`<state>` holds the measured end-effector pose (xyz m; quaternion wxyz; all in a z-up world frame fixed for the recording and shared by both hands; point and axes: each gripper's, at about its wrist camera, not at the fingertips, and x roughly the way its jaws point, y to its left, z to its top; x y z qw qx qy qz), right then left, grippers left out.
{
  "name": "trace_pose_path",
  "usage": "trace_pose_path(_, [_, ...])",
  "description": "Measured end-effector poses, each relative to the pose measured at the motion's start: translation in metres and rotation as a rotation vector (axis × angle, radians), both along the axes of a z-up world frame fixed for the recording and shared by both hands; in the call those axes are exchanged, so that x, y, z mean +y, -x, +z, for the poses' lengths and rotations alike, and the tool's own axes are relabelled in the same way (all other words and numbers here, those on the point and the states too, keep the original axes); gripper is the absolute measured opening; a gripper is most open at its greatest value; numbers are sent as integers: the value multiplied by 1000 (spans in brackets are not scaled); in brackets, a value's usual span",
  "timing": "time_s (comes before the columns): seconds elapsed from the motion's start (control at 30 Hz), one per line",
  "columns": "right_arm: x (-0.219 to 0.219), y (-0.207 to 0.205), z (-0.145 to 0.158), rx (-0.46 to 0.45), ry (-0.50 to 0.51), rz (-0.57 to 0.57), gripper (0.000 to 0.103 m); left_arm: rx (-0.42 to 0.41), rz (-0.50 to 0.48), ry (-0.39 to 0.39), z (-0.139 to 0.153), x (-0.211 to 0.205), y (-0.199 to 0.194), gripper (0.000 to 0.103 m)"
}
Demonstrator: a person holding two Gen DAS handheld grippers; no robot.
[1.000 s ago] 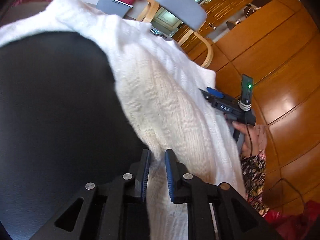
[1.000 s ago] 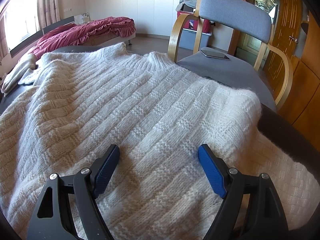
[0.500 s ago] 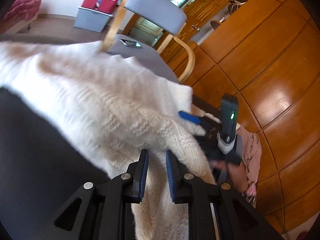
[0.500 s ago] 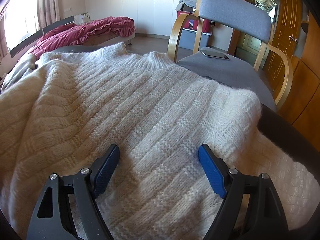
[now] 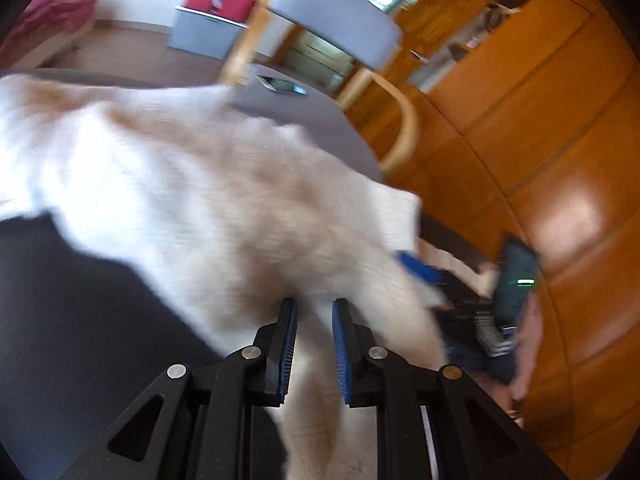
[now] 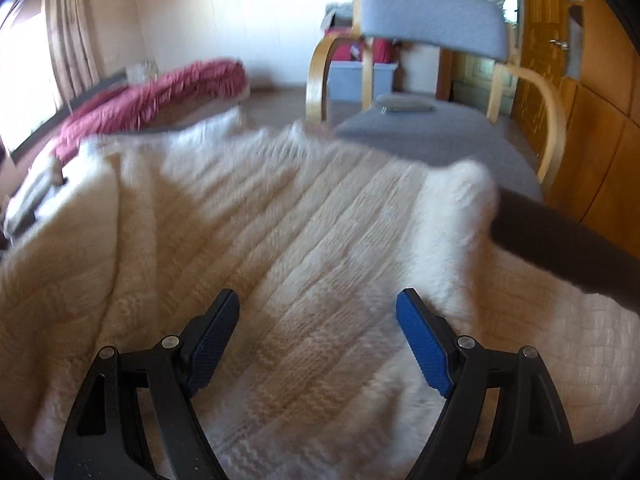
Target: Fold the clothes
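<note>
Cream cable-knit sweater spread over dark grey counter, right edge near counter's rim. Left claw narrow, clamped on gathered knit. Right claw wide, above fabric, pinching nothing. Bare counter left; grey-cushioned wooden armchair beyond far edge.

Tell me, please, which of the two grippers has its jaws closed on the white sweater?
The left gripper: its jaws pinch the white sweater. The right gripper hovers wide open above the knit.

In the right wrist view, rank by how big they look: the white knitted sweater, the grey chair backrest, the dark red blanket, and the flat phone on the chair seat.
1. White knitted sweater
2. Grey chair backrest and dark red blanket: similar, not ranked
3. Flat phone
The sweater lies nearest the camera, which exaggerates it.
</note>
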<state>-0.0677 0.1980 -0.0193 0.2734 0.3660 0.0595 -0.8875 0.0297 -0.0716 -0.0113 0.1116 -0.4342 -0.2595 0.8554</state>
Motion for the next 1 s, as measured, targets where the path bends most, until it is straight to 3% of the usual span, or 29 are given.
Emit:
trace_pose_path(0.1, [9, -15, 23, 101, 123, 35, 84, -8, 96, -22, -9, -26, -13, 16])
trace_pose_path(0.2, [0, -32, 35, 129, 215, 183, 84, -43, 144, -70, -25, -47, -21, 16])
trace_pose_path(0.37, [-44, -77, 39, 153, 207, 525, 84, -86, 132, -93, -41, -44, -20, 16])
trace_pose_path(0.47, [-71, -103, 32, 164, 132, 660, 84, -72, 115, -102, -40, -33, -22, 16])
trace_pose_path(0.57, [-86, -107, 21, 143, 64, 666, 83, -51, 126, -82, -37, -35, -23, 15])
trace_pose_path(0.63, [-88, -102, 17, 89, 90, 683, 57, -45, 132, -108, -36, -43, -26, 16])
trace_pose_path(0.67, [-88, -99, 17, 66, 112, 686, 35, -44, 140, -124, -36, -48, -27, 16])
trace_pose_path(0.77, [-89, -91, 16, 5, 162, 658, 24, -44, 159, -152, -37, -62, -34, 16])
trace_pose_path(0.87, [-82, -80, 15, -40, 228, 631, 22, -47, 199, -157, -40, -74, -43, 16])
trace_pose_path(1.0, [-58, -49, 7, -174, 343, 477, 19, -68, 274, -175, -47, -94, -55, 16])
